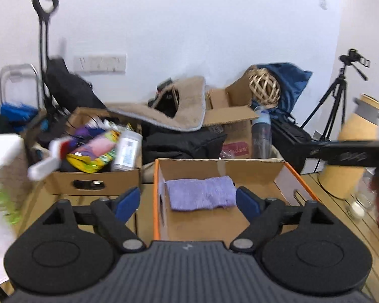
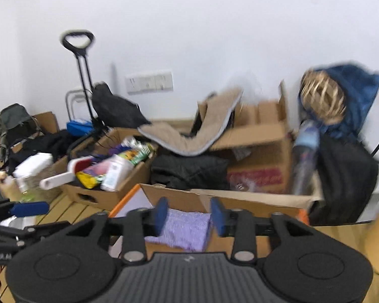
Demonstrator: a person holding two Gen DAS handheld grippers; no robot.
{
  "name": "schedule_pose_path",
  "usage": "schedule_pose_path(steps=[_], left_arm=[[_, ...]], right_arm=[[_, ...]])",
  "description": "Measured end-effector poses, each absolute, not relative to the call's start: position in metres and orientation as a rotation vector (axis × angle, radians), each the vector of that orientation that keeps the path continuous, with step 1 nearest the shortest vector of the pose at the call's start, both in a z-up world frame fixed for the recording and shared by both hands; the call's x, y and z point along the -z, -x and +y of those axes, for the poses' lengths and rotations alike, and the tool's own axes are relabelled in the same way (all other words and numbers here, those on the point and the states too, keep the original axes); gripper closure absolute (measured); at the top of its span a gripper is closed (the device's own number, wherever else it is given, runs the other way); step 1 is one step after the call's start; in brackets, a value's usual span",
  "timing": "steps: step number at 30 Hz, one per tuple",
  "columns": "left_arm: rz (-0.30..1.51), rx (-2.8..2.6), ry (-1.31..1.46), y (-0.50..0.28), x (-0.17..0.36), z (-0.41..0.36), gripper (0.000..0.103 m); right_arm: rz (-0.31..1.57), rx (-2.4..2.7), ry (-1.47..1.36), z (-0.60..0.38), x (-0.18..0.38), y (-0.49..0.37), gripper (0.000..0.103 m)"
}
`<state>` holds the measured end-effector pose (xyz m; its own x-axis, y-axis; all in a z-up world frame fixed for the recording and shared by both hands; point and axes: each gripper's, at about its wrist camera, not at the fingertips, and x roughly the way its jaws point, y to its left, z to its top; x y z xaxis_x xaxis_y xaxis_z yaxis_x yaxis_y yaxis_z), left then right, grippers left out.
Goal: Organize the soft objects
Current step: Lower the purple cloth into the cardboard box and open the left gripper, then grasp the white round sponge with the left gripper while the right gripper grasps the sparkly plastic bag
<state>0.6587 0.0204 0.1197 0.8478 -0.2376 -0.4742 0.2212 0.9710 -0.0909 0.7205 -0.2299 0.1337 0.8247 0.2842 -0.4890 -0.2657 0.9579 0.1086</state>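
A folded purple towel (image 1: pixel 200 193) lies flat inside an orange-edged cardboard box (image 1: pixel 156 202) on the wooden floor. My left gripper (image 1: pixel 188 202) hovers just in front of the box, open wide, its blue pads (image 1: pixel 127 203) standing either side of the towel without touching it. In the right wrist view the same towel (image 2: pixel 187 229) lies below my right gripper (image 2: pixel 189 216), which is open with a narrower gap and nothing pressed between its pads (image 2: pixel 218 216). The box wall (image 2: pixel 179 199) stands just beyond. The left gripper's blue pad (image 2: pixel 29 208) shows at the far left.
A cardboard box of mixed items (image 1: pixel 88 181) stands to the left. Behind are a beige fleece mat (image 1: pixel 179 111), black bags, a woven ball (image 1: pixel 264 88) and a bottle (image 1: pixel 261 136). A tripod (image 1: pixel 336 96) and a tan jug (image 1: pixel 358 136) stand at the right.
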Motion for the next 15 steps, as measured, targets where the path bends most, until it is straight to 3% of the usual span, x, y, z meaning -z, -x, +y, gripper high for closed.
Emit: schedule_pose_path(steps=[1, 6, 8, 15], left_arm=[[0.479, 0.239, 0.027, -0.637, -0.123, 0.023, 0.014], [0.351, 0.232, -0.021, -0.523, -0.128, 0.027, 0.005], [0.305, 0.234, -0.03, -0.48, -0.124, 0.028, 0.002], [0.253, 0.159, 0.01, -0.359, -0.087, 0.036, 0.0]], right_arm=[[0.49, -0.286, -0.023, -0.237, -0.142, -0.694, 0.048], [0.356, -0.262, 0.005, -0.264, -0.157, -0.562, 0.032], [0.294, -0.228, -0.005, -0.269, -0.152, -0.511, 0.02], [0.2, -0.153, -0.038, -0.269, -0.099, -0.358, 0.015]])
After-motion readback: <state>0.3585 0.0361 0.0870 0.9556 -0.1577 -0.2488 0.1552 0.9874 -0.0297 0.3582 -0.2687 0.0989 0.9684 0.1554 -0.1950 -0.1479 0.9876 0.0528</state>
